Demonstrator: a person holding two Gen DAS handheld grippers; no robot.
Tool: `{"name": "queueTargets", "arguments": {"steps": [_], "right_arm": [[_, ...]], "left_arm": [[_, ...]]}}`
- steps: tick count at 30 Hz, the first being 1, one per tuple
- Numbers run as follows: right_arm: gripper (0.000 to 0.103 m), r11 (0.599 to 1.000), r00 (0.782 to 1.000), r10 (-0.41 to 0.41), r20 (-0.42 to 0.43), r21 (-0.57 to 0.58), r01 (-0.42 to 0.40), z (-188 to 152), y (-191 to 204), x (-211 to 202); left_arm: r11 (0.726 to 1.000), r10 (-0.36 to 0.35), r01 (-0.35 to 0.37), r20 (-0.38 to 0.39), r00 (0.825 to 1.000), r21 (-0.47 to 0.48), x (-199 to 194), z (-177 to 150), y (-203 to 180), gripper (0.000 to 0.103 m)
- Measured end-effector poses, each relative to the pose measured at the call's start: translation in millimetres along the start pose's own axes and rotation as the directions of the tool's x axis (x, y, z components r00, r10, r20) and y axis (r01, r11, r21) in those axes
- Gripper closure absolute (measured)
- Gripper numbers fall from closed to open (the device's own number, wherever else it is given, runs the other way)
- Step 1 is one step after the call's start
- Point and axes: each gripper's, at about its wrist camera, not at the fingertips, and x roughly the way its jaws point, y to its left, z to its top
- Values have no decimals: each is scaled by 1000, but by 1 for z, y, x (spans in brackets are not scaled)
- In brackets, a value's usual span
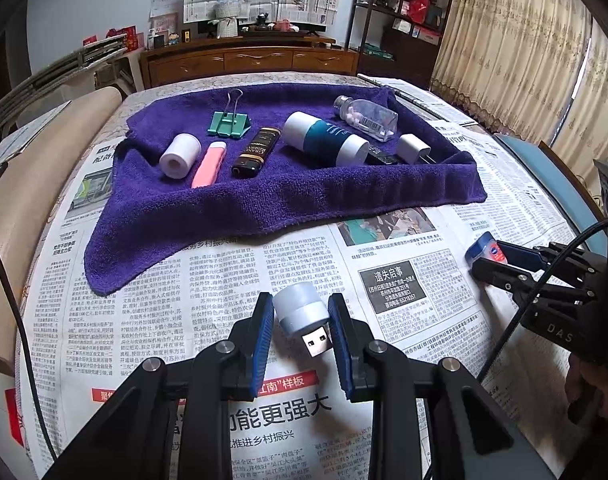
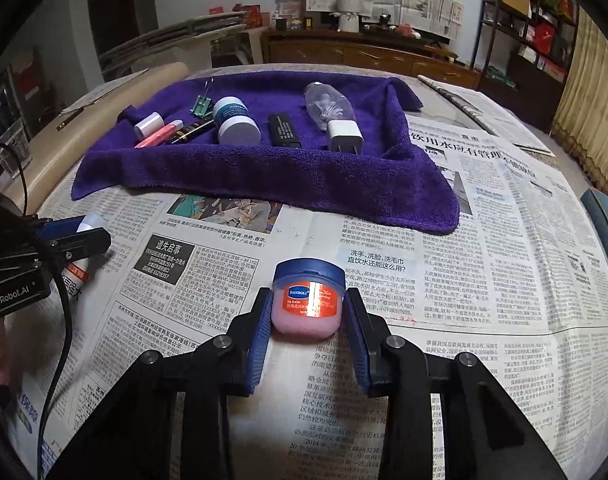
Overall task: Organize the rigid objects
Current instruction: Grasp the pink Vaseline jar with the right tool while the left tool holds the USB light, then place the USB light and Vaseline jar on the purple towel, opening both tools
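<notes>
A purple towel [image 1: 264, 196] lies on the newspaper-covered table and carries several small items: a white roll [image 1: 180, 155], a pink tube [image 1: 210, 164], a green binder clip [image 1: 228, 122], a teal-and-white bottle [image 1: 325, 140], a clear pill bottle [image 1: 365, 117] and a white charger [image 1: 413, 148]. My left gripper [image 1: 300, 316] is shut on a white USB night light [image 1: 302, 312], just above the newspaper. My right gripper [image 2: 307, 312] is shut on a small lip balm jar [image 2: 308, 300] with a blue lid, right of the left gripper [image 2: 76, 236].
Newspaper [image 2: 503, 240] covers the table in front of and beside the towel [image 2: 264, 168]. A beige roll [image 1: 32, 168] lies along the left edge. A wooden cabinet [image 1: 248, 60] and a shelf [image 1: 403, 16] stand behind the table.
</notes>
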Motion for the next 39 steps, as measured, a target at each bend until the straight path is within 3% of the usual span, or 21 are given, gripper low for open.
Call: {"name": "queueTargets", "arguments": {"steps": [22, 30, 39], "right_arm": [[67, 993, 993, 108, 46, 45, -110, 19, -13, -25], [67, 992, 991, 115, 69, 43, -118, 50, -20, -30], [67, 989, 986, 146, 83, 4, -147, 121, -20, 1]], "left_arm": [[999, -14, 16, 55, 998, -41, -19, 25, 15, 76], [999, -7, 10, 71, 997, -49, -20, 53, 27, 76], [996, 26, -22, 42, 999, -90, 12, 87, 65, 76]]}}
